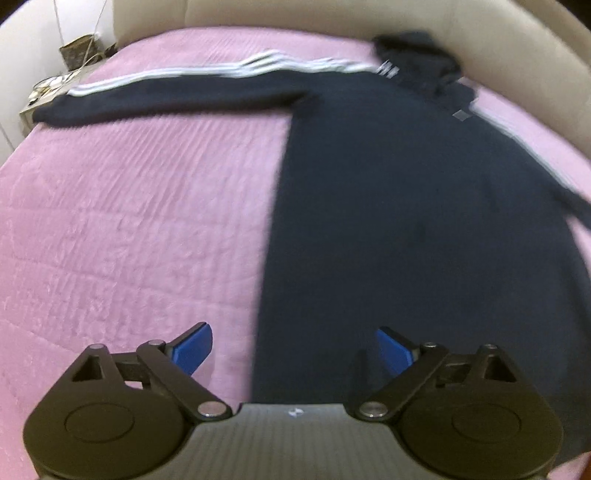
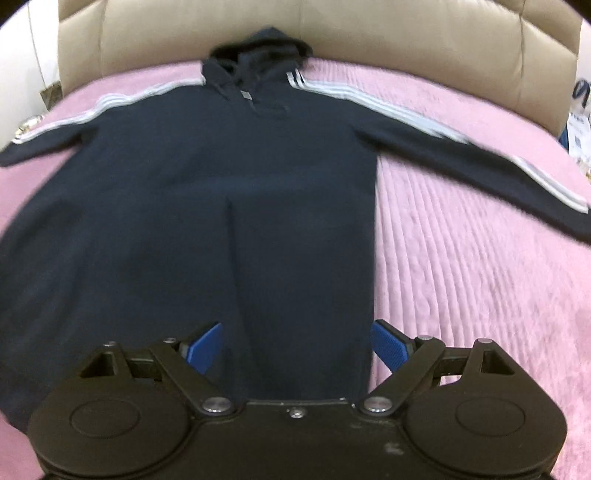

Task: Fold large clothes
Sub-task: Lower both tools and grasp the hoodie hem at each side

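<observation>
A: Item one?

B: Hoodie [image 2: 192, 177], dark navy, laid flat on the bed [image 2: 480, 258], front up. Long axis runs from the hem near the cameras to the hood [image 2: 262, 48], which points at the headboard [image 2: 369, 33]. Both sleeves spread out sideways, so the garment forms a T. White stripes run along the top of each sleeve.

A: Containers?

B: Only the bed as bearer: pink quilted cover, hoodie on it. At the far left corner a bedside stand [image 1: 40, 99] carries small clutter, too blurred to itemise.

A: Left gripper?

B: Left gripper [image 1: 293, 347]: blue pads wide apart, gripping no cloth. It hangs over the hoodie's left edge, one finger above pink cover, the other above navy cloth.

A: Right gripper?

B: Right gripper [image 2: 297, 343]: blue pads likewise spread, holding no cloth, over the lower right part of the body, its outer pad at the cloth's right edge.

A: Differences between views?

B: The left view shows the full left sleeve [image 1: 166, 92] reaching toward the stand, but the right sleeve only in part. The right view shows the whole T, both sleeves, a centre crease down the lower body, and some white and blue items [image 2: 580, 114] past the bed's right side, not identifiable.
</observation>
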`<state>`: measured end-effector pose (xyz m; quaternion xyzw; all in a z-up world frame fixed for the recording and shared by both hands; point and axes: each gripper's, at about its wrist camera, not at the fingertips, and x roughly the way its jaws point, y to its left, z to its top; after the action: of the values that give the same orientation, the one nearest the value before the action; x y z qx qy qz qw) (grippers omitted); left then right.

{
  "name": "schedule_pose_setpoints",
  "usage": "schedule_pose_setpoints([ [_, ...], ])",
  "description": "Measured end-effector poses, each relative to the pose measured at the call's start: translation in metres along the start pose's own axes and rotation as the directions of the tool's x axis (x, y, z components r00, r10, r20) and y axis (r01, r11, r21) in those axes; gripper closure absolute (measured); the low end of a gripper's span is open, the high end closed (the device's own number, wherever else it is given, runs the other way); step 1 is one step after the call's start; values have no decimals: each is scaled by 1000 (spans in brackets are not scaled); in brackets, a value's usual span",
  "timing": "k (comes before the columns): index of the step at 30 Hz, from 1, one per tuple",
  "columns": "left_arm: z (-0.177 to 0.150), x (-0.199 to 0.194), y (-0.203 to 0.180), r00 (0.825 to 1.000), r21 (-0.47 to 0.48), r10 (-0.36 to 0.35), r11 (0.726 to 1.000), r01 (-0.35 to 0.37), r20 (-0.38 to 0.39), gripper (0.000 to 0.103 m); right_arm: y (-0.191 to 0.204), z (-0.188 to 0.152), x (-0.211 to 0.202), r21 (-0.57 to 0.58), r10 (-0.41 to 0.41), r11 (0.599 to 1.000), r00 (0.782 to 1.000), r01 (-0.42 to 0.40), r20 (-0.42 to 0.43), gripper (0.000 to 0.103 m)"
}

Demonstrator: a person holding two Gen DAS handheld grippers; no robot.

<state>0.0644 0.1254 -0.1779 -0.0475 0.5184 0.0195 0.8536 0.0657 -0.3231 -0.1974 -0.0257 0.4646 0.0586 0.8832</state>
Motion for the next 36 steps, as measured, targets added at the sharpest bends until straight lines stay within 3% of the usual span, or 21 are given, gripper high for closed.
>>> schedule_pose_setpoints([
  [3,-10,17,21,1000,-12,-24,1000,24,-10,6,-18,-15,12,77,60,995,997,-57,-37,1],
  [5,-17,16,26,998,17,-56,998,56,22,2,-31,-26,8,113,118,986,993,-119,15,0],
  [9,-29,11,23,999,34,-46,998,46,-7,0,-43,-57,-8,106,202,972,977,-208,65,0],
  [11,-37,8,22,998,36,-45,998,46,-42,0,-44,-70,-15,106,199,973,978,-205,65,0],
  [14,-51,3,10,996,124,-44,991,54,-82,0,-42,-79,-22,98,190,976,981,-193,46,0],
  [15,-56,0,6,997,154,-45,987,55,-69,4,-43,-84,-24,114,203,972,978,-207,46,1],
  [16,-61,-4,4,998,174,-39,984,47,-46,25,-45,-87,-26,145,212,965,976,-218,58,27],
  [17,-64,-8,2,999,184,-28,982,32,-24,36,-46,-91,-30,168,195,964,978,-205,74,59],
  [18,-66,-14,1,999,182,-35,983,35,-7,76,-48,-91,-35,182,185,963,979,-199,88,92],
  [19,-64,-18,2,996,162,-85,983,85,-11,93,-52,-89,-41,216,210,950,972,-228,101,92],
  [21,-61,-35,-1,991,111,-133,985,132,2,93,-56,-80,-63,236,232,936,962,-261,143,92],
  [25,-53,-90,-9,975,69,-218,974,214,48,94,-59,-60,-116,142,213,961,962,-239,172,93],
  [28,-57,-97,-5,965,36,-263,964,263,-22,93,-61,-56,-115,120,188,973,979,-196,72,93],
  [31,-67,-66,-2,973,58,-205,976,211,-105,91,-60,-62,-84,66,138,989,989,-134,-52,92],
  [32,-72,-50,-1,975,53,-182,980,190,-126,89,-59,-65,-72,70,130,990,989,-125,-76,91],
  [34,-76,-30,3,978,52,-143,987,152,-149,67,-57,-63,-52,58,105,993,986,-98,-127,70],
  [35,-82,-28,6,979,45,-130,989,138,-156,60,-55,-59,-47,42,84,996,984,-79,-155,64],
  [36,-81,-28,9,979,27,-125,991,131,-159,46,-52,-55,-46,23,68,998,983,-65,-168,43],
])
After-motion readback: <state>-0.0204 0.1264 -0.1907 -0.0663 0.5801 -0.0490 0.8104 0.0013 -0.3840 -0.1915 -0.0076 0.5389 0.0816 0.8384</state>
